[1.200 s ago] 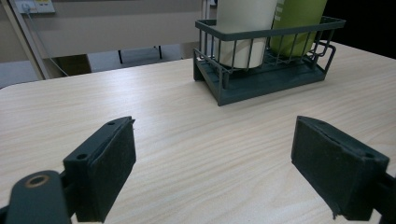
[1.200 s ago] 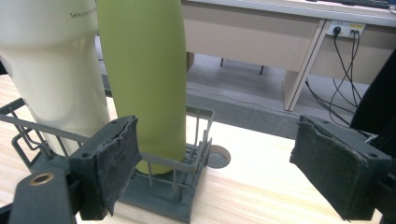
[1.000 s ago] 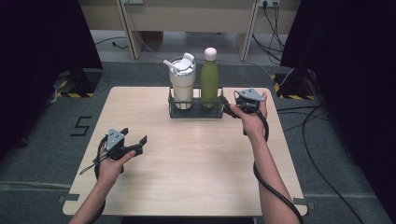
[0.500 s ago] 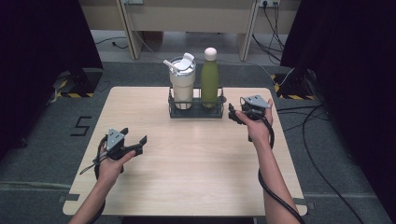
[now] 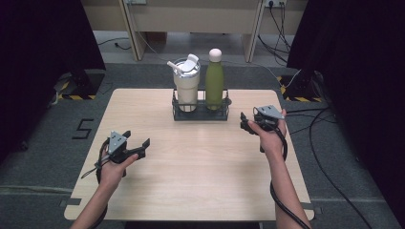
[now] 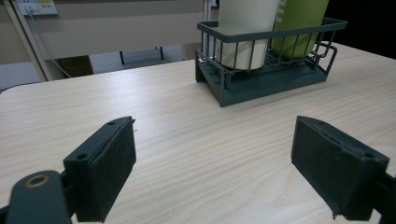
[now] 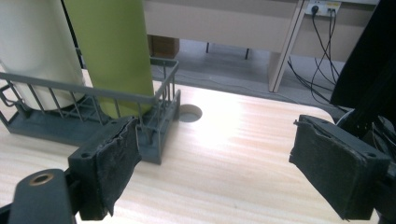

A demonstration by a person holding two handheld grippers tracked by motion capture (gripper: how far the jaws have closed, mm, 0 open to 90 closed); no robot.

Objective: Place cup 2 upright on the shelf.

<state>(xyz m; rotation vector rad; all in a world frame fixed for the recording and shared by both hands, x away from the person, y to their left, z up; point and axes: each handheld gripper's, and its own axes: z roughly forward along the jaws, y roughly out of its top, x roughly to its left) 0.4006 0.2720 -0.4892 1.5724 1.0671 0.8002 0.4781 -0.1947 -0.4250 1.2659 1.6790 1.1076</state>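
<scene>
Jaws: both pairs stand apart, nothing between the pads. Left gripper (image 5: 136, 149) hovers low over the table (image 5: 200, 181) near its left-front part, aimed toward the rack (image 5: 200, 113); in the left gripper view its pads (image 6: 105, 172) frame bare wood, w/ the rack (image 6: 266, 79) well ahead & to the right. Right gripper (image 5: 244, 125) sits just right of the rack, near but not touching it, held by the right hand (image 5: 270, 138); jaws point left toward the rack's end.

Right gripper view: gripper (image 7: 233, 172) looks past the rack's (image 7: 159, 140) near corner; left pad (image 7: 112, 163) overlaps that corner in the picture, contact can't be told. A round hole (image 7: 189, 113) in the tabletop lies just beyond the rack.

Rack: dark wire, at the table's far-centre edge. It holds 2 items, both upright: white tumbler (image 5: 186, 83) w/ lid & straw in the left half, green bottle (image 5: 214, 81) w/ pale cap in the right half. Tumbler & bottle stand side by side, close together.
</scene>
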